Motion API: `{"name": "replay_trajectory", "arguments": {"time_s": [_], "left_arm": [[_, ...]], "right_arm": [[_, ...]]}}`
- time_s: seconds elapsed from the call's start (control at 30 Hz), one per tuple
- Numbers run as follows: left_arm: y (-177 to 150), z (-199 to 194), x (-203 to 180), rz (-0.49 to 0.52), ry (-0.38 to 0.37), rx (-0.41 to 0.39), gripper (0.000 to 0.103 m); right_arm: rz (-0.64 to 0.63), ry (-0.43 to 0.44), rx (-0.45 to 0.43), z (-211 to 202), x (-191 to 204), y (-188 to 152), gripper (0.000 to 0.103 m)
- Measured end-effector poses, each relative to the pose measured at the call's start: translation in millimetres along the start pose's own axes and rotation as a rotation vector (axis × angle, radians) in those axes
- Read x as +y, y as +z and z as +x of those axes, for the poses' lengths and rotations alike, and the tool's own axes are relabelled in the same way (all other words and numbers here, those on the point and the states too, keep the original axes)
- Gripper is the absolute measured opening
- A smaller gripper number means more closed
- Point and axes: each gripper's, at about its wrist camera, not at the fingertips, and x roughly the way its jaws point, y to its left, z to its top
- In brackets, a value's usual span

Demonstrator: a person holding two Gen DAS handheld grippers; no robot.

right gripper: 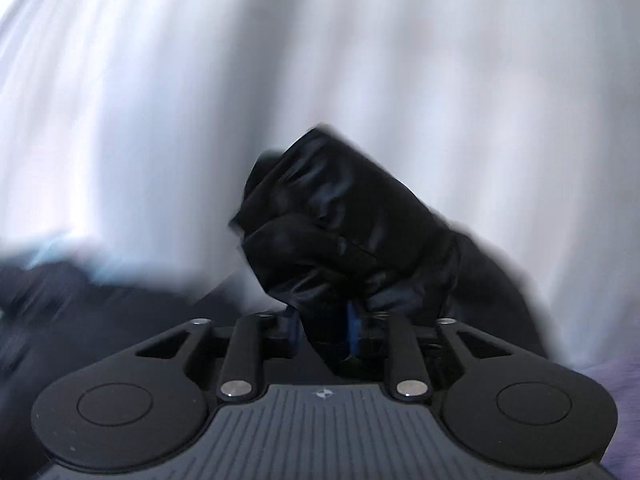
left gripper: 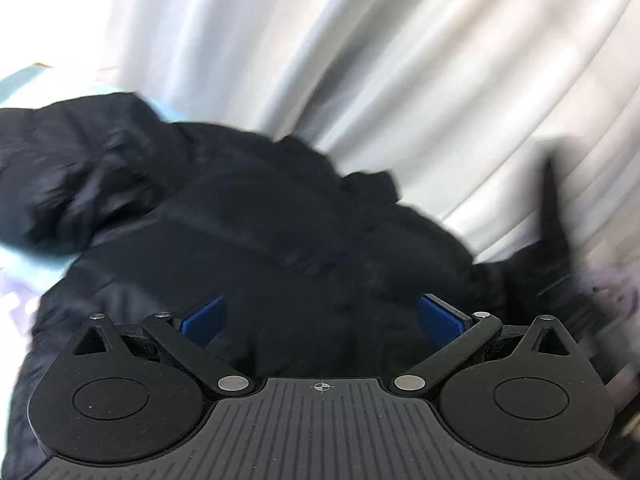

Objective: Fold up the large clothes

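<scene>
Black puffy jacket [left gripper: 224, 216], glossy and quilted, spread in a rumpled heap across the near and middle ground of the left wrist view, one bulging fold reaching far left, another ridge running toward the right. Beneath its left edge, a strip of pale blue surface [left gripper: 24, 88], too blurred to name as bed or desk. Behind it all, white pleated curtain [left gripper: 360, 60], streaked by motion blur.

Left tongs [left gripper: 320, 320] hovering just above the jacket, blue pads [left gripper: 204, 320] spread wide apart, nothing pinched between them, dark fabric filling the gap below. At the far right of that view, a dark blurred shape [left gripper: 556, 232] rising upright from the jacket's edge; impossible to tell what it is.

In the right wrist view, a bunched wad of the same jacket [right gripper: 340, 224] lifted up against the curtain [right gripper: 160, 80], standing above the right tongs [right gripper: 324, 332]. Blue pads [right gripper: 353, 332] drawn close together and clamped on the lower end of that wad, fabric squeezed between them. More of the jacket lying low and blurred at the near left. A patch of lilac cloth [right gripper: 612, 372] at the near right edge.
</scene>
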Motion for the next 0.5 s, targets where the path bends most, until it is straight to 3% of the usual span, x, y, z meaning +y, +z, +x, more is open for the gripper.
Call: {"name": "replay_trajectory", "arguments": {"time_s": [0.07,0.17,0.27,0.3,0.33,0.4,0.47,0.5], "left_arm": [[7,12,-3,-0.01,-0.025,0.007,0.103],[13,36,-8,0.007,-0.033,0.033,0.103],[11,63,-11,0.006,-0.048,0.08,0.103],[9,72,-12,0.001,-0.061,0.103,0.103],[7,80,-11,-0.01,-0.072,0.13,0.102],[-2,92,-9,-0.036,-0.1,0.178,0.095],[-9,101,-4,-0.054,-0.12,0.234,0.082],[-13,104,0,-0.068,-0.125,0.25,0.082]], "right_arm": [[-0.025,0.102,0.137,16,28,-23,0.023],[0.043,0.182,0.19,8,28,-47,0.027],[0.163,0.205,0.196,-33,24,-50,0.036],[0.202,0.213,0.19,-42,30,-39,0.044],[0.26,0.23,0.171,-51,18,-39,0.059],[0.353,0.274,0.135,-69,7,-40,0.08],[0.401,0.294,0.106,-83,-6,-40,0.081],[0.417,0.277,0.085,-88,-9,-35,0.081]]}}
